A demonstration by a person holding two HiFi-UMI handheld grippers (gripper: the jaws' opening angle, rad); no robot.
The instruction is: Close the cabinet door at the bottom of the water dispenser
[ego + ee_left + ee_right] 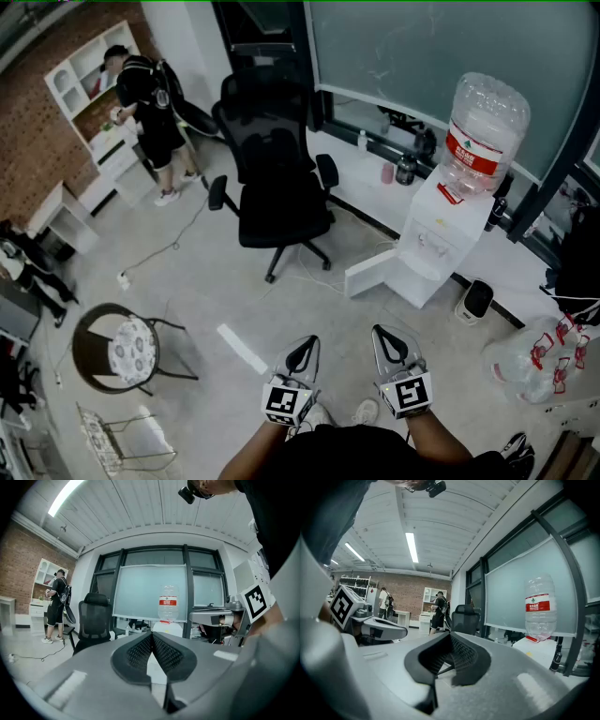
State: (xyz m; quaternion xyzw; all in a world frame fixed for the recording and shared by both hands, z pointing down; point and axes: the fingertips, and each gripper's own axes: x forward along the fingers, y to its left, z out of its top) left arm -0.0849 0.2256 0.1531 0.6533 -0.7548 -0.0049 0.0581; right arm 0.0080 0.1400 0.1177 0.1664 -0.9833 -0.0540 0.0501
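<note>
The white water dispenser (439, 236) stands by the window with a clear bottle (484, 129) on top. Its bottom cabinet door (377, 274) hangs open, swung out to the left over the floor. Both grippers are held low and side by side, well short of the dispenser. My left gripper (302, 354) is shut with nothing in it, and so is my right gripper (390, 347). In the left gripper view the pads meet at the tip of the left gripper (152, 633), below the bottle (168, 603). In the right gripper view the right gripper (451, 637) is shut too, with the bottle (541, 607) off to the right.
A black office chair (272, 178) stands left of the dispenser. A round stool (122, 347) sits at the lower left. A plastic bag (539, 361) lies at the right, and a small black-and-white device (478, 300) is beside the dispenser. A person (145, 103) stands at a white shelf far left.
</note>
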